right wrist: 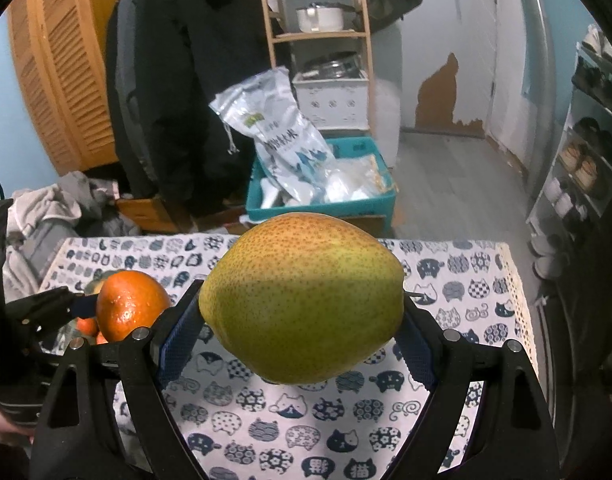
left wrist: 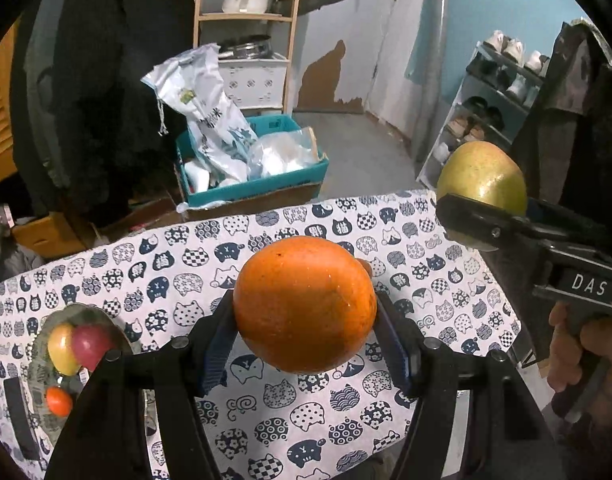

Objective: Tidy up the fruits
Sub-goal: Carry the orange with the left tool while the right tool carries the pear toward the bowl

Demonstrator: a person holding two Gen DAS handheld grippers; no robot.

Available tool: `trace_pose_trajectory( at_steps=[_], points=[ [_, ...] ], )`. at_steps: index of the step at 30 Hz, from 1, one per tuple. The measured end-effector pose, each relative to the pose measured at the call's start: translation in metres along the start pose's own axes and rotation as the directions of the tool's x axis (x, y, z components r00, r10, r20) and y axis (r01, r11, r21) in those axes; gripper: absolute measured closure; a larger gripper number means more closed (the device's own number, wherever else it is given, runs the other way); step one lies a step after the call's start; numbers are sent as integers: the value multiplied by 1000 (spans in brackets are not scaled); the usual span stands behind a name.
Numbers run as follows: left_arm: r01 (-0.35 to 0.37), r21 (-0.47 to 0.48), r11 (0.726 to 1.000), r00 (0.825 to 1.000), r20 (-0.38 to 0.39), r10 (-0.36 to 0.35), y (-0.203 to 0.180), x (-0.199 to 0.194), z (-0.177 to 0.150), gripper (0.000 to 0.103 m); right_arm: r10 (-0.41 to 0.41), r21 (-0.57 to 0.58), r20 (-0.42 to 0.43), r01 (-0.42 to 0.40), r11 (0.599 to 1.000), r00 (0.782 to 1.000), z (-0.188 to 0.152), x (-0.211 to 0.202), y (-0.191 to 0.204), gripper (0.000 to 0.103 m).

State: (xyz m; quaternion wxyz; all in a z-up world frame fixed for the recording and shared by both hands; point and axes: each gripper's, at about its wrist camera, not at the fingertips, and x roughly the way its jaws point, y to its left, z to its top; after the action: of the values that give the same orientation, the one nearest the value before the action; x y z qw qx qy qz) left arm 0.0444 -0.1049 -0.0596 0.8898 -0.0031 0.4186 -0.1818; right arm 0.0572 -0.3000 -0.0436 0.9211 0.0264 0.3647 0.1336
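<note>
Here left tongs [left wrist: 306, 336] clamp an orange [left wrist: 305, 304], right tongs [right wrist: 302, 332] a pear [right wrist: 302, 300], above the tablecloth [left wrist: 346, 420].

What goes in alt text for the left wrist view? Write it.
The left gripper holds an orange above a cat-print tablecloth. At right, the right gripper holds a pear; at left, a plate holds fruit.

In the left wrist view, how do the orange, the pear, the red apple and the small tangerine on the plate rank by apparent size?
1. orange, though it is nearest the camera
2. pear
3. red apple
4. small tangerine

The orange's lead over the pear may come only from nearness.
</note>
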Motion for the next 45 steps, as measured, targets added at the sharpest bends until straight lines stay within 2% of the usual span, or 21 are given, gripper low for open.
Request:
trace_pose_trajectory(
  at_steps=[8, 18, 31, 45],
  points=[
    [-12, 2, 1000, 998, 58, 12, 8, -29, 1, 36, 29, -29, 25, -28, 999, 999, 8, -11, 23, 16],
    [-30, -35, 999, 997, 76, 33, 35, -46, -6, 36, 61, -67, 24, -59, 996, 998, 14, -6, 54, 16],
    [-84, -142, 986, 992, 80, 96, 101, -68, -28, 36, 122, -137, -8, -122, 983, 992, 20, 18, 116, 16],
    [-159, -275, 948, 983, 47, 178, 178, -81, -56, 36, 209, -190, -81, -221, 957, 974, 21, 59, 192, 16]
  ],
)
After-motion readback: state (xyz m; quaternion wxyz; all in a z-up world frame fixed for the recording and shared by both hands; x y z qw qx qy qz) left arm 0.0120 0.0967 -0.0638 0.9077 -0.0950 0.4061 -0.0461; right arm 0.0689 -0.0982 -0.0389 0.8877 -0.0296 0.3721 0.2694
